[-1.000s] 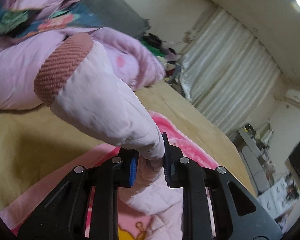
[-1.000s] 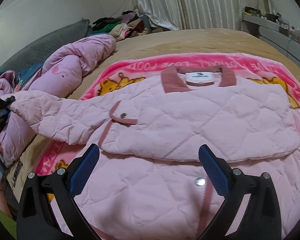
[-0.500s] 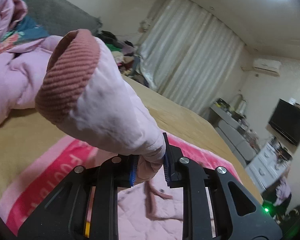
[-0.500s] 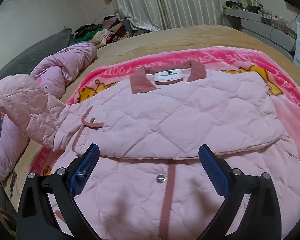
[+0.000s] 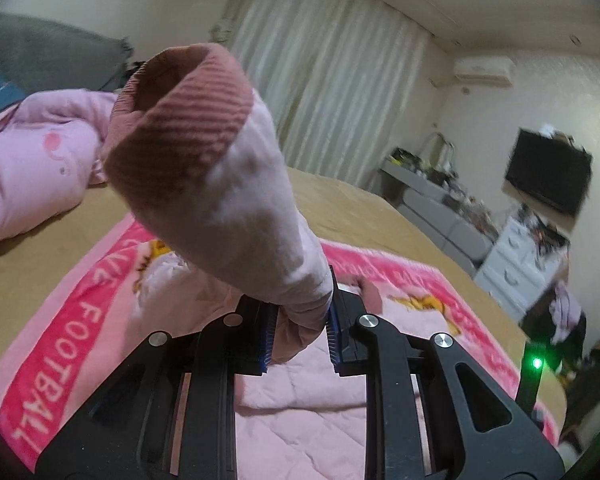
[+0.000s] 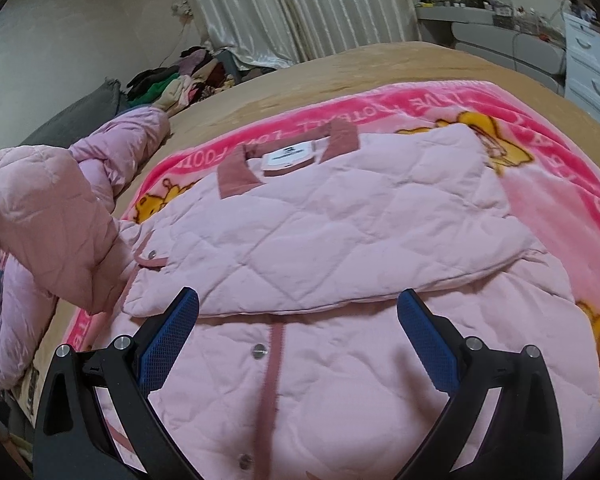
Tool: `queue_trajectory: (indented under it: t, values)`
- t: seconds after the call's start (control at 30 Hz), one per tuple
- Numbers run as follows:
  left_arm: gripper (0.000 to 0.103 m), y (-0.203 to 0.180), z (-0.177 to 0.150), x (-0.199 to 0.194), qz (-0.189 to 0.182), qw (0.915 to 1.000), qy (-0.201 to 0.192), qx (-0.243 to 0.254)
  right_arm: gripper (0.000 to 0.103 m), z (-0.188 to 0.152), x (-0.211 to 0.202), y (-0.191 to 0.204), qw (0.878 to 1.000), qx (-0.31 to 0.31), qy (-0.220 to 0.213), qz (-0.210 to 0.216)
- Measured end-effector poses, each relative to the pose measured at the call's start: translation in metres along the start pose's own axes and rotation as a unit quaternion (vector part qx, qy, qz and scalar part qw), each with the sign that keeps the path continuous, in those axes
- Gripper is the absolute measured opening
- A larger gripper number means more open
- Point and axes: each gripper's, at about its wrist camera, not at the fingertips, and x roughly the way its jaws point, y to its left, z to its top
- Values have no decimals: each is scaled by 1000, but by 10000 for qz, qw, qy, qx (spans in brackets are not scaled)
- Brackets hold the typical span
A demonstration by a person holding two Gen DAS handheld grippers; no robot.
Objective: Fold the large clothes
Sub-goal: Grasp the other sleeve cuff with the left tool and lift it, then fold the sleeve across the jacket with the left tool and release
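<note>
A pale pink quilted jacket (image 6: 340, 232) lies spread on a pink cartoon blanket (image 6: 420, 104), collar toward the curtains. Its right side is folded in over the body. My left gripper (image 5: 300, 320) is shut on the jacket's left sleeve (image 5: 236, 200), and the sleeve's ribbed dusty-pink cuff (image 5: 180, 108) stands up in front of the camera. In the right wrist view that lifted sleeve (image 6: 56, 224) hangs raised over the jacket's left edge. My right gripper (image 6: 296, 344) is open, hovering above the jacket's front placket (image 6: 274, 360) with nothing between its blue pads.
A crumpled pink duvet (image 5: 32, 168) lies at the left on the tan bed sheet (image 6: 340, 68). A pile of clothes (image 6: 180, 80) sits by the curtains (image 5: 332, 92). White drawers (image 5: 516, 264) and a dark television (image 5: 548, 172) stand at the right.
My left gripper has carried the sleeve rightward over the blanket toward the jacket body, rolling as it goes. My right gripper has moved closer in above the jacket front.
</note>
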Motion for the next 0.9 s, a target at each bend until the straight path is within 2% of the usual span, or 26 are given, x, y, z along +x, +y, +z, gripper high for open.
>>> queue_trajectory:
  t: [0.27, 0.5, 0.8, 0.9]
  values:
    - [13, -53, -26, 28, -439, 9961, 354, 679, 99, 0, -12, -39, 9994, 279, -48, -192]
    - [13, -84, -58, 51, -559, 9888, 720, 1178, 99, 0, -26, -81, 9970, 596, -136, -466]
    - [14, -105, -111, 90, -496, 9723, 1468, 1748, 99, -2, -34, -110, 9938, 904, -169, -622]
    - [14, -112, -130, 97, -362, 9625, 1607, 2155, 99, -1, -34, -111, 9936, 939, -168, -602]
